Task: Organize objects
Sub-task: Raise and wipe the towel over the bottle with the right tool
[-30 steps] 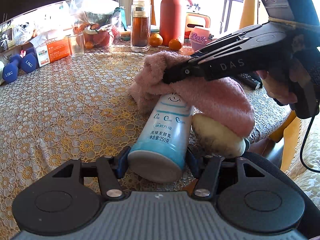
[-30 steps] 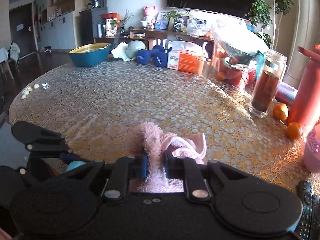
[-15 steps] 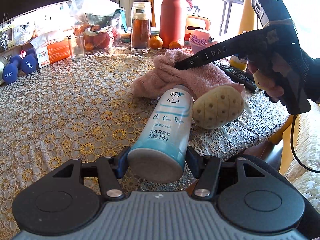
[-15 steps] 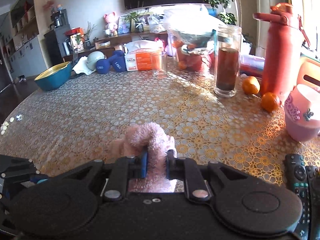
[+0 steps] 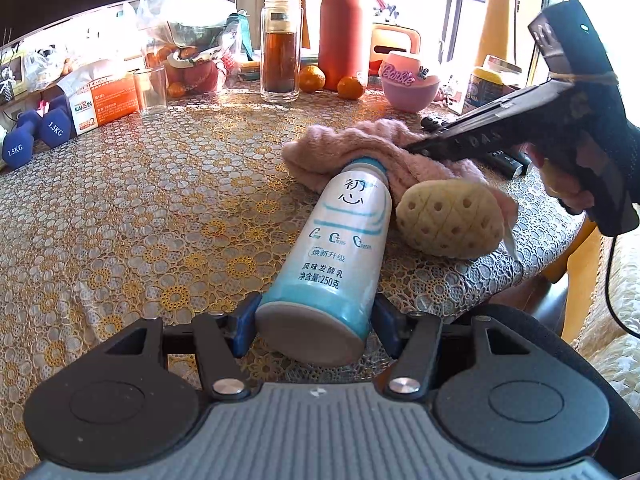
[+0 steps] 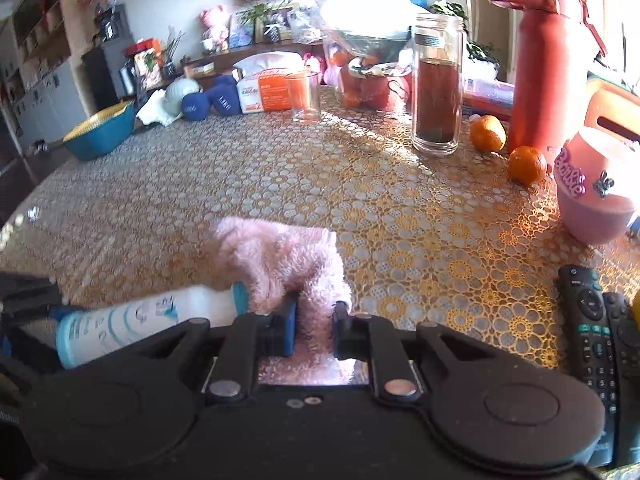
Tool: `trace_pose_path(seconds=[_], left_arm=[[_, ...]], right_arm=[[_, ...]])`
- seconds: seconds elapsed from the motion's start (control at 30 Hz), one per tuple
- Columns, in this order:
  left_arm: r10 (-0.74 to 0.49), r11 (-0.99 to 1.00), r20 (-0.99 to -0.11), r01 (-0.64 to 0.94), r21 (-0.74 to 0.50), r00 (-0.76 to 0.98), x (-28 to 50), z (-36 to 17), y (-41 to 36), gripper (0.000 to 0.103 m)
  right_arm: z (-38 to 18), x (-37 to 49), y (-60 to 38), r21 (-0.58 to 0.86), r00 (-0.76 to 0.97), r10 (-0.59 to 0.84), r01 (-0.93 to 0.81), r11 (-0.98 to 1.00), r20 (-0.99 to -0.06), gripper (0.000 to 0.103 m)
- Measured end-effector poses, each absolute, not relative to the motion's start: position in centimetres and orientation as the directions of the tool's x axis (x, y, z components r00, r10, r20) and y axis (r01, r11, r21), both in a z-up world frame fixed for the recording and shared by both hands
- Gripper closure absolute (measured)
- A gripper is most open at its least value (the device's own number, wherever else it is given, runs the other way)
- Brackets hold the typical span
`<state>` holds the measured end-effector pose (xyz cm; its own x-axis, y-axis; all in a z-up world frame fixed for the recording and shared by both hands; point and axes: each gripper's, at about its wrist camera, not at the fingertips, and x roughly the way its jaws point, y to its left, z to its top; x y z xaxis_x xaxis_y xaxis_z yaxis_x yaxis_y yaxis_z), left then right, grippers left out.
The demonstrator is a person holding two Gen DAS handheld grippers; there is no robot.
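Observation:
My left gripper [image 5: 314, 322] is shut on the base of a white and blue yogurt bottle [image 5: 340, 248] that lies on the table, its cap end under a pink fluffy towel [image 5: 360, 148]. A yellow sponge [image 5: 450, 220] lies right of the bottle near the table edge. My right gripper [image 6: 314, 326] is shut on the pink towel [image 6: 280, 256], whose free end rests on the table. The bottle also shows in the right wrist view [image 6: 140, 320] at the left. In the left wrist view the right gripper [image 5: 416, 148] comes in from the right.
At the far side stand a tea jar [image 5: 280, 48], a red flask [image 5: 346, 26], two oranges [image 5: 350, 87], a pink bowl [image 5: 408, 82], a glass [image 5: 151, 90], an orange box [image 5: 102, 100] and blue dumbbells [image 5: 36, 132]. Remotes [image 6: 592, 332] lie at the right. A blue basin [image 6: 100, 130] sits far left.
My right gripper pulled the towel to the right and down onto the table, uncovering the sponge and most of the bottle. The left gripper kept hold of the bottle.

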<state>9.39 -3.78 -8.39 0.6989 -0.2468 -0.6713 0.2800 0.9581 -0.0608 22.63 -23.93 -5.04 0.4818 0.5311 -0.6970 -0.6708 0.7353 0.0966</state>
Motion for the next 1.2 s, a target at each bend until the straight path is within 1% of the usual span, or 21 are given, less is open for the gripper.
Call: trace_pose_path(seconds=[0.13,0.23,0.3,0.37,0.5,0.63,0.73,0.8,0.83,0.93,1.07,1.13,1.2], left_arm=[[-0.247,0.958,-0.672,0.279,-0.061,0.699,9.4,-8.3,-3.8,0.044],[-0.247,0.958,-0.672,0.279,-0.062,0.698,9.4,-8.4,-3.8,0.044],[-0.248,0.958,-0.673,0.278,-0.066,0.697,9.4,-8.4,-3.8,0.045],[-0.249,0.958,-0.673,0.277,-0.068,0.696,9.4,-8.4,-3.8,0.045],[-0.249,0.958,-0.674,0.277,-0.068,0.696,9.4,-8.4,-3.8,0.045],[-0.250,0.959,-0.675,0.275,-0.072,0.694,9.4,-8.4,-3.7,0.045],[-0.250,0.959,-0.675,0.275,-0.073,0.694,9.4,-8.4,-3.7,0.045],[-0.250,0.959,-0.675,0.275,-0.073,0.694,9.4,-8.4,-3.7,0.045],[-0.250,0.959,-0.676,0.275,-0.073,0.693,9.4,-8.4,-3.7,0.045],[-0.250,0.959,-0.675,0.274,-0.074,0.694,9.4,-8.4,-3.7,0.045],[-0.251,0.959,-0.675,0.274,-0.075,0.694,9.4,-8.4,-3.6,0.045],[-0.251,0.959,-0.675,0.274,-0.074,0.694,9.4,-8.4,-3.6,0.045],[-0.251,0.959,-0.675,0.274,-0.076,0.693,9.4,-8.4,-3.6,0.045]], right_arm=[[-4.7,20.6,-24.2,-0.025,0.481,0.493,-0.734,0.679,-0.725,0.087],[-4.2,19.3,-24.6,-0.148,0.513,0.437,-0.756,0.638,-0.739,0.087],[-3.6,18.9,-25.2,-0.220,0.559,0.394,-0.737,0.639,-0.730,0.087],[-2.5,18.8,-26.0,-0.242,0.598,0.385,-0.710,0.661,-0.703,0.087],[-0.5,18.6,-26.3,-0.246,0.643,0.412,-0.685,0.685,-0.645,0.087],[-0.4,18.8,-25.2,-0.201,0.598,0.465,-0.729,0.655,-0.653,0.087],[-0.9,19.4,-24.5,-0.122,0.558,0.502,-0.740,0.662,-0.660,0.087],[-0.9,19.8,-24.2,-0.019,0.513,0.555,-0.746,0.666,-0.655,0.087],[-0.8,19.7,-23.9,0.022,0.491,0.584,-0.753,0.658,-0.646,0.087],[0.3,18.7,-22.2,0.086,0.437,0.666,-0.795,0.600,-0.605,0.088],[1.4,16.3,-18.6,0.079,0.340,0.736,-0.879,0.469,-0.585,0.094],[1.2,15.0,-16.7,0.074,0.278,0.751,-0.915,0.398,-0.598,0.095],[0.2,13.9,-15.2,0.031,0.263,0.732,-0.932,0.361,-0.628,0.095]])
